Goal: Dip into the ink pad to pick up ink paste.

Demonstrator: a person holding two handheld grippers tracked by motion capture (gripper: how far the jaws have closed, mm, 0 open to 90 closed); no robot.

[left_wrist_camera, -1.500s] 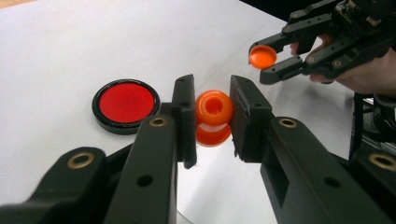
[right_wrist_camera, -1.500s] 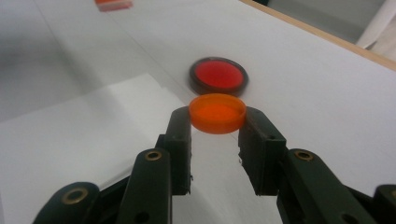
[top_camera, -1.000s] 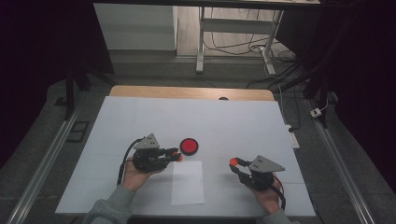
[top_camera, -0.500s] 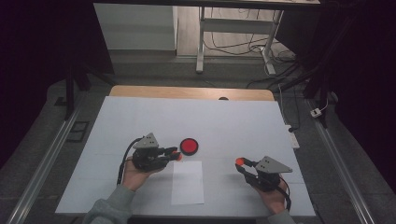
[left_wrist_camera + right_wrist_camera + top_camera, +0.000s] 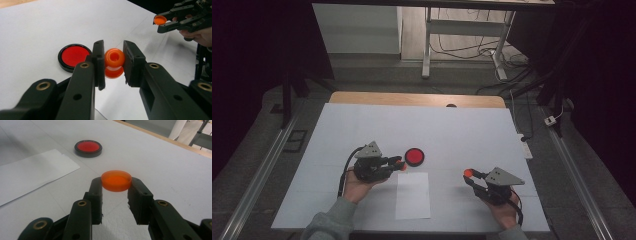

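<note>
High view: dim overall; surroundings beyond the white foam-board table top [image 5: 362, 125] fall to near black at left and right edges, the board itself evenly lit, soft grey, no hard shadows. Image soft, low detail; straight rails bow slightly toward the corners. Left gripper view: brighter; small orange plastic bottle [image 5: 114, 62] between the fingers is sharp, with a faint highlight on its rim; black jaw bodies nearest the lens blur. Weak shadow under the round black-rimmed red disc [image 5: 74, 57] left of the fingers. Right gripper view: flat orange plastic cap [image 5: 116, 180] at the fingertips glows translucent; white paper sheet [image 5: 32, 175] beyond-left is slightly washed out.
</note>
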